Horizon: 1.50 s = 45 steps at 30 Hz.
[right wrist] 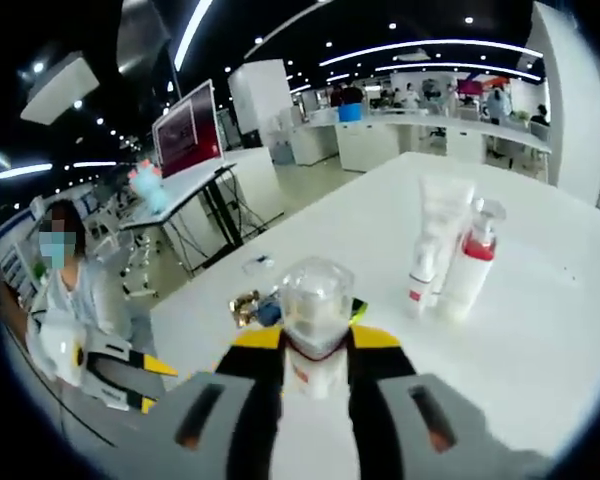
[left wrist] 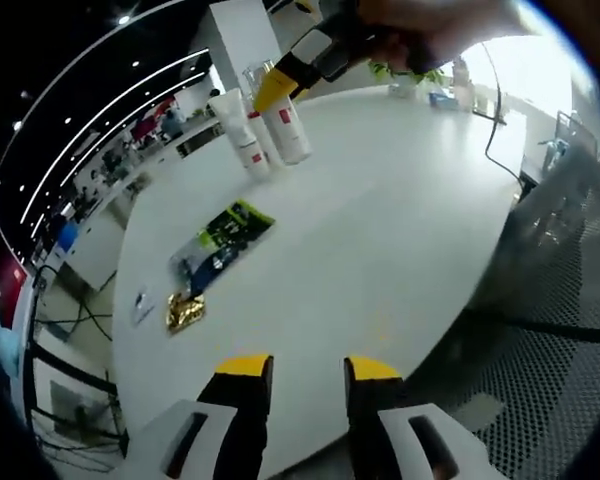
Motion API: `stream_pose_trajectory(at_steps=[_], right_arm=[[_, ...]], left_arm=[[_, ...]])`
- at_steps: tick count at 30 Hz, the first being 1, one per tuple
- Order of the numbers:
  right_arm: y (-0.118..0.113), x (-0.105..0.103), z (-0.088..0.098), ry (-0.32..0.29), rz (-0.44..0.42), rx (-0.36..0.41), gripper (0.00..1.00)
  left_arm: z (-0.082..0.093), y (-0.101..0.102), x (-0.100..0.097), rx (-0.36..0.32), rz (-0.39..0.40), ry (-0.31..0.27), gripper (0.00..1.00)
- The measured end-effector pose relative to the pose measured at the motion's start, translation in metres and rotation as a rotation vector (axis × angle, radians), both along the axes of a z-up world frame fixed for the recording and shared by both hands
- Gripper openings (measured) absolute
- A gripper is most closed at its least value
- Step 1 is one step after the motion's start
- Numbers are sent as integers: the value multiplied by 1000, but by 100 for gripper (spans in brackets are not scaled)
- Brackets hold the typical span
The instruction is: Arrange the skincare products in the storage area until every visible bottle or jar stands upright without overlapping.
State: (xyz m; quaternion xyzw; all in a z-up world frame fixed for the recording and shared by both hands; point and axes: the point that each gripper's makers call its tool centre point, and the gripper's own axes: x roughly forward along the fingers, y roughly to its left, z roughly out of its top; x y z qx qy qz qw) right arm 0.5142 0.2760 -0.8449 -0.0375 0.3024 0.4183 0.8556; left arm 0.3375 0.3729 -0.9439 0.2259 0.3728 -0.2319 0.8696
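Note:
My right gripper [right wrist: 315,338] is shut on a white bottle [right wrist: 315,310] with a clear cap and a red label. To its right stand a white tube [right wrist: 435,235] on its cap and a spray bottle [right wrist: 470,268] with a red band, both upright and close together. In the left gripper view the same group stands at the table's far side: the tube [left wrist: 237,128], the held bottle [left wrist: 291,128], and the right gripper [left wrist: 280,85] with its yellow finger against the bottle. My left gripper [left wrist: 308,372] is open over the near table edge, holding nothing.
Flat sachets lie on the white table [left wrist: 380,220]: a green-black one [left wrist: 230,232], a gold one [left wrist: 184,312] and a small white one [left wrist: 140,305]. A mesh chair [left wrist: 550,330] stands at the right. A seated person [right wrist: 65,290] is behind the left gripper [right wrist: 110,375].

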Motion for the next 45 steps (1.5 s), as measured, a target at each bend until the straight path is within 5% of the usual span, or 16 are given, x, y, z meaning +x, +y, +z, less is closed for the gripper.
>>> stream_pose_trajectory(at_steps=[9, 29, 45], right_arm=[[-7, 7, -17, -14, 0, -40, 24], [-14, 57, -37, -181, 15, -110, 24], [-21, 83, -68, -165, -16, -132, 24]], left_arm=[[-3, 1, -2, 21, -7, 16, 28], [-7, -1, -5, 35, -36, 33, 26], [-7, 5, -3, 43, -18, 28, 25]])
